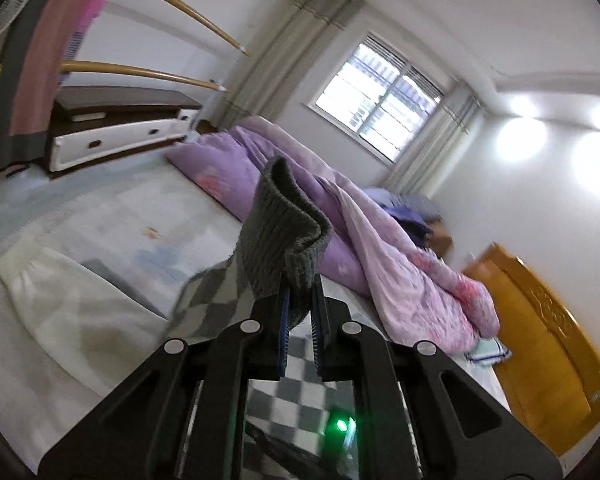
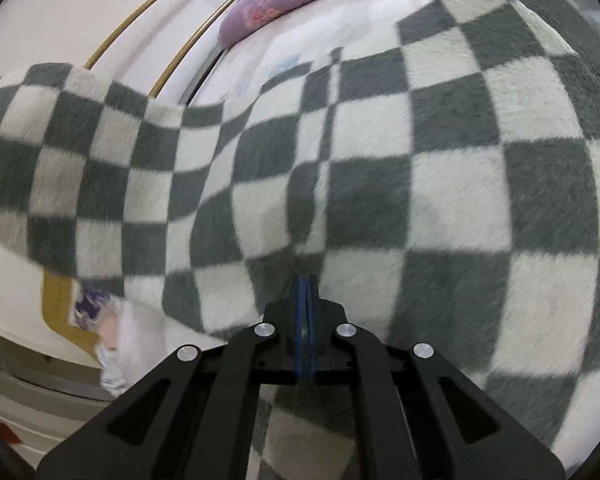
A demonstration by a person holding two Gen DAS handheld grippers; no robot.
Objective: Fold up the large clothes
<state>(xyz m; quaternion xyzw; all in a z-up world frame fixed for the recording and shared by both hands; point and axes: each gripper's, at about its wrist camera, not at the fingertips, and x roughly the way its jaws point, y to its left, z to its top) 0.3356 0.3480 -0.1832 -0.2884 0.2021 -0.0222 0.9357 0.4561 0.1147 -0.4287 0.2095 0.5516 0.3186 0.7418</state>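
Bed point(image 1: 112, 216) w/ pale sheet fills most of the left wrist view; cam is rolled hard, so room horizon runs diagonal. A bunched purple-pink quilt point(image 1: 380, 248) lies along the bed's far side, below the window point(image 1: 384, 96). Orange wooden headboard point(image 1: 540, 348) at lower right. White drawer unit point(image 1: 120, 140) w/ dark top beyond the bed's foot, upper left. A white garment point(image 1: 52, 292) lies flat on the sheet, left of the tool.

Checkered sweater point(image 2: 380, 168), grey-and-white squares, fuzzy knit, takes up nearly the whole right wrist view. It's spread over the bed, one portion lifted and draped toward upper left, w/ a crease running up from the tool tip. Purple quilt corner shows at top of that view.

Left tool point(image 1: 300, 300): held above the bed, pointing across it toward the quilt, tilted w/ the cam roll. Blue pads clamped on the sweater's grey ribbed band point(image 1: 280, 236), which stands up in a fold past the fingertips; checkered body hangs down below and to the left of the tool.

Right tool point(image 2: 307, 296): aimed straight into the checkered cloth, close up. Blue pads pressed together w/ almost no gap, tip buried at the crease, pinching sweater fabric there. Motion blur in both views.
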